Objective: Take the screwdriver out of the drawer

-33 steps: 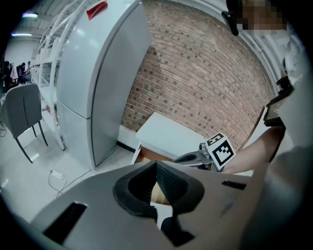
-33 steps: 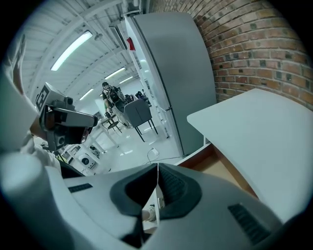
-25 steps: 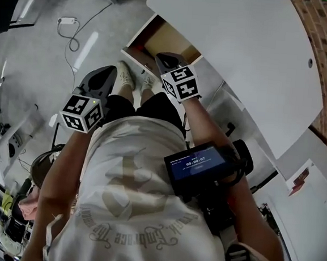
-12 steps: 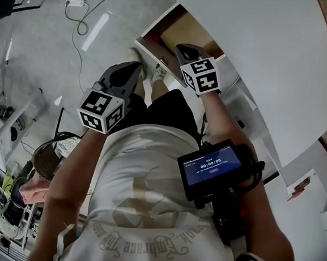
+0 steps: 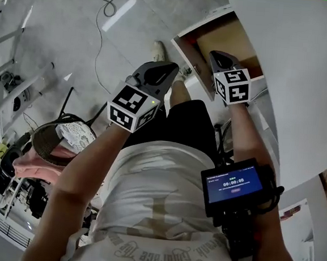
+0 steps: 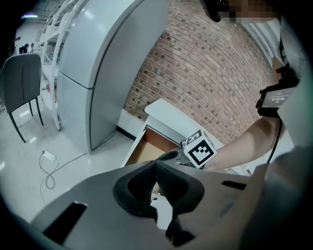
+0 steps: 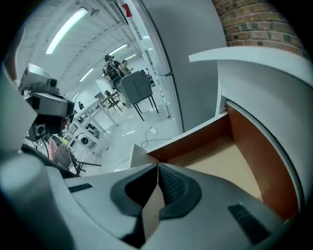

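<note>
Your right gripper [image 7: 157, 167], clenched on nothing, hangs over the drawer [image 7: 200, 139] just ahead; spread its jaws before reaching in. No screwdriver shows. Your left gripper [image 6: 156, 164] is also clenched and empty.

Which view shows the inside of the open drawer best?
The right gripper view: it looks straight into the drawer, with its wooden floor and side walls plain. The head view shows only part of it from above. The left gripper view shows it small, partly behind the right tongs.
</note>
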{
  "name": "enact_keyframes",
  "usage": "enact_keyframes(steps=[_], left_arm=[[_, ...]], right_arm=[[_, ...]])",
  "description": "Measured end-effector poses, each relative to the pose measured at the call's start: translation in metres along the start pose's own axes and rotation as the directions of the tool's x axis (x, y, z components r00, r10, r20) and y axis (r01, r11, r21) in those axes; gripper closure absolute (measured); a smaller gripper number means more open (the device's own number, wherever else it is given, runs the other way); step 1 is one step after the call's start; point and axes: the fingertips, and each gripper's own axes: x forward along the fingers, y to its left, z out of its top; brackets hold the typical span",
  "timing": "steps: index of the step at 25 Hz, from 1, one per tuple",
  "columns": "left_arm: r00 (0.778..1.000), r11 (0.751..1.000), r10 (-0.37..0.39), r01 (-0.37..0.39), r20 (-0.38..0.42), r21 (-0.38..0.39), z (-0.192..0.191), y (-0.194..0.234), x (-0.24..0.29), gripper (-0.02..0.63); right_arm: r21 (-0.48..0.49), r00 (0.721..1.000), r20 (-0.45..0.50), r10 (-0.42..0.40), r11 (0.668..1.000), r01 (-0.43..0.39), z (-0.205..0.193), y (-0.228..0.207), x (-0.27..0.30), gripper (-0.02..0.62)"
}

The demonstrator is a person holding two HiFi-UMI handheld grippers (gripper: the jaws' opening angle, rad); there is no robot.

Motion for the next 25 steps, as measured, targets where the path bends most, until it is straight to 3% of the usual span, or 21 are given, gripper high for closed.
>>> enact_keyframes(steps=[13,25], left_arm=[[0.999,0.995,0.012,-0.017,-0.05,-0.1,-0.082,0.085,0.027,0.586],[0.999,0.988,0.008,-0.016,-0.052,-0.153,-0.109,0.09,0.039,0.586]], right_arm=[[-0.055,0.985,-0.167,0.038,0.997,-0.047,-0.049,-0.005,0.134,0.571],[-0.105,0.97,-0.239,0.052,0.991,-0.079,-0.072,-0.01,0.164,0.571]])
